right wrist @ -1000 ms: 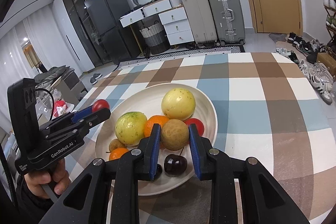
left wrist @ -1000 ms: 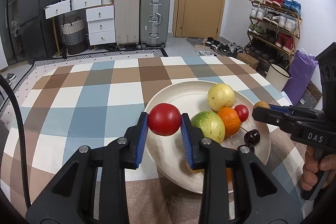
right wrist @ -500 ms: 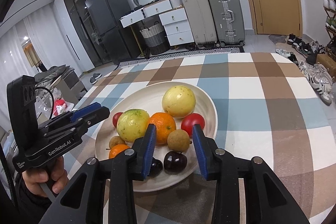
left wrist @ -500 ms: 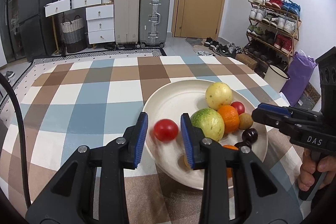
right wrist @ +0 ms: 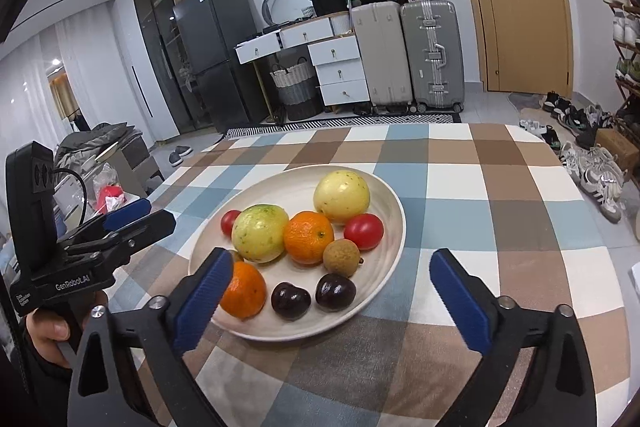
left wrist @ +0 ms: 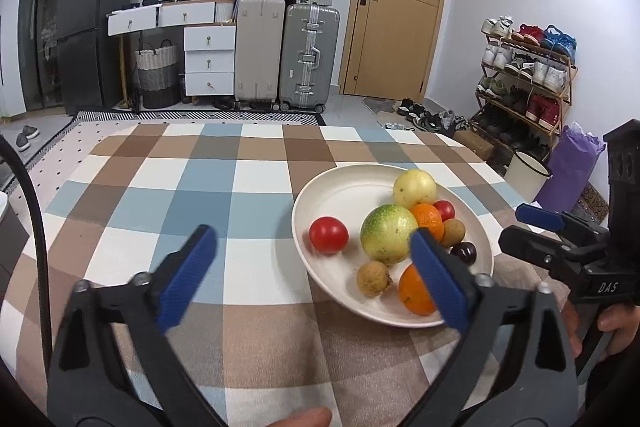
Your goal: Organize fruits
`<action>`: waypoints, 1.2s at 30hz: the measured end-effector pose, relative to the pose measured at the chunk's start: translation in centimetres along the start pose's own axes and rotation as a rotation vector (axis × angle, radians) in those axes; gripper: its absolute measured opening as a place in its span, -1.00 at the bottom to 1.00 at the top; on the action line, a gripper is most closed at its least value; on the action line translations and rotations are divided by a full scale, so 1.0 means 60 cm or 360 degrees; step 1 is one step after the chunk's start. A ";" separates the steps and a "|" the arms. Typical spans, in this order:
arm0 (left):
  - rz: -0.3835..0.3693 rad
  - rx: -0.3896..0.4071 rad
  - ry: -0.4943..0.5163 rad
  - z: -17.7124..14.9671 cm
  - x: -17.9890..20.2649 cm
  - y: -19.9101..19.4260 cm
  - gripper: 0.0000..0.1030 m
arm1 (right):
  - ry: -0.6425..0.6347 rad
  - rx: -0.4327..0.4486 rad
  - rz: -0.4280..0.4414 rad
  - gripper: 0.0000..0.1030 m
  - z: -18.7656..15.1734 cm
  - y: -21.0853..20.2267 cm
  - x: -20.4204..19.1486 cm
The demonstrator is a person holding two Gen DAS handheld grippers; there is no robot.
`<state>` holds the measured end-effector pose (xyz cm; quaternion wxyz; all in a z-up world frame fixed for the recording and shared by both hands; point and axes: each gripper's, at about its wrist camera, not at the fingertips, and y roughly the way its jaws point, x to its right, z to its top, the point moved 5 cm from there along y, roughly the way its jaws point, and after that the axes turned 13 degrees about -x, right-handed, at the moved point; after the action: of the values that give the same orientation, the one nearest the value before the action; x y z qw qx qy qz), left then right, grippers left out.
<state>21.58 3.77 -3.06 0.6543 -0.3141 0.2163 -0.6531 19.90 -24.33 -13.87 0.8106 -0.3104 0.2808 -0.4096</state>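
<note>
Fingers of the left gripper (left wrist: pixel 312 275) stand wide and hold nothing; fingers of the right gripper (right wrist: pixel 332 291) likewise gape, empty. Beyond both sits the cream plate (right wrist: pixel 384 267) on the checked counter (left wrist: pixel 192 195), carrying all the fruit; its near rim lies between the right fingers, while the left gripper's right finger overlaps its near edge. Counted from near to far: two dark cherries (right wrist: pixel 312 294); two oranges (right wrist: pixel 308 237); two brown longans (left wrist: pixel 373 278); two red tomatoes (left wrist: pixel 328 234); one green-yellow passion fruit (right wrist: pixel 260 233); one pale yellow fruit (right wrist: pixel 341 197) farthest.
</note>
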 end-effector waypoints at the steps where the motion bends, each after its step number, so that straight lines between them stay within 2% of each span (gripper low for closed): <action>1: 0.0008 0.0017 0.0006 -0.002 0.002 -0.006 0.99 | -0.0007 0.0008 0.0003 0.98 -0.003 -0.004 -0.002; 20: -0.0008 0.0095 0.0070 -0.061 0.042 -0.078 0.99 | -0.0144 0.0126 -0.0020 0.99 -0.062 -0.081 -0.042; 36: 0.0000 0.0079 0.0069 -0.064 0.041 -0.079 0.99 | -0.0150 0.0129 -0.0054 0.99 -0.063 -0.083 -0.044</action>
<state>15.68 1.10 -2.18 0.6570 -0.2835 0.2141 -0.6649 13.44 -25.47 -12.12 0.8277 -0.3010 0.2204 -0.4192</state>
